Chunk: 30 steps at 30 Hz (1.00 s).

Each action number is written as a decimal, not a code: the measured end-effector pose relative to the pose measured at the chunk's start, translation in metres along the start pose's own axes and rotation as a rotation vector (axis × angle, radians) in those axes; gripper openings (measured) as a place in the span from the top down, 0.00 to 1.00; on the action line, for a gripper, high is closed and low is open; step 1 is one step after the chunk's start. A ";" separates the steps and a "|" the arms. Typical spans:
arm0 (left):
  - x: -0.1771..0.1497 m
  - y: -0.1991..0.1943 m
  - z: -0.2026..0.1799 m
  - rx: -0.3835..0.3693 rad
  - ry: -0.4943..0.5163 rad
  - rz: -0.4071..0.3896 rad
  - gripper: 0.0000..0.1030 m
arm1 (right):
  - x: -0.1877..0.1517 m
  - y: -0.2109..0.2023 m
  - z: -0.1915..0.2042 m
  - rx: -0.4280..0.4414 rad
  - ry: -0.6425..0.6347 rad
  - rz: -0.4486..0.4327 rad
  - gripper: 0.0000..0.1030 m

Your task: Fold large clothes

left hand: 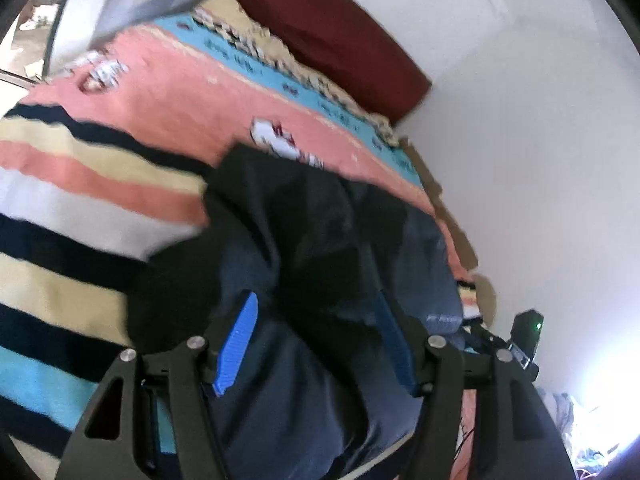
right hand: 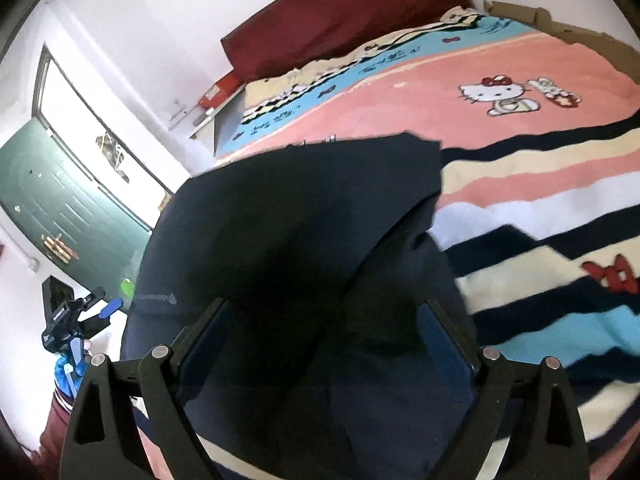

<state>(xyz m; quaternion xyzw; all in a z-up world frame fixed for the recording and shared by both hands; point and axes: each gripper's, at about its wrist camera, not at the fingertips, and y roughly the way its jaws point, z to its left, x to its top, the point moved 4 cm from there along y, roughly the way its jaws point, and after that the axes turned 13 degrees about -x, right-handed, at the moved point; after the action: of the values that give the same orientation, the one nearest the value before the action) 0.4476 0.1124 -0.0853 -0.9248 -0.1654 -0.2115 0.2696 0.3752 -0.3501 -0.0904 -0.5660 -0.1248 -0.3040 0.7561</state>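
While the dark navy garment (right hand: 288,216) lies bunched on the striped pink bedspread (right hand: 520,168), both claws hang over it with jaws spread, nothing pinched. Left gripper (left hand: 316,316) has cloth under its blue pads (left hand: 240,340); right gripper (right hand: 328,320) gapes wide above the folds.

White walls (left hand: 520,120). Bed covered by a striped blanket (right hand: 520,168) in pink, cream, navy and turquoise, cartoon cat print. Dark red headboard (right hand: 340,12) against the wall. Green door (right hand: 60,200) beside a bright window (right hand: 80,112). Strong daylight.
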 end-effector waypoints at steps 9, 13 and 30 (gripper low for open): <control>-0.022 0.029 0.053 0.140 -0.023 0.008 0.43 | -0.032 0.047 -0.044 -0.159 -0.034 0.105 0.08; -0.020 0.018 0.066 0.206 -0.046 0.007 0.42 | -0.047 0.048 -0.070 -0.108 0.059 0.130 0.07; 0.038 0.105 -0.053 0.271 0.241 -0.018 0.42 | 0.048 0.032 0.040 -0.119 -0.107 -0.090 0.07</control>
<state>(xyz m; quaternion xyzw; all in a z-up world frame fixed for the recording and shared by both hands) 0.5086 0.0055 -0.0717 -0.8466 -0.1673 -0.2990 0.4074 0.4383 -0.3221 -0.0771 -0.6192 -0.1719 -0.3141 0.6988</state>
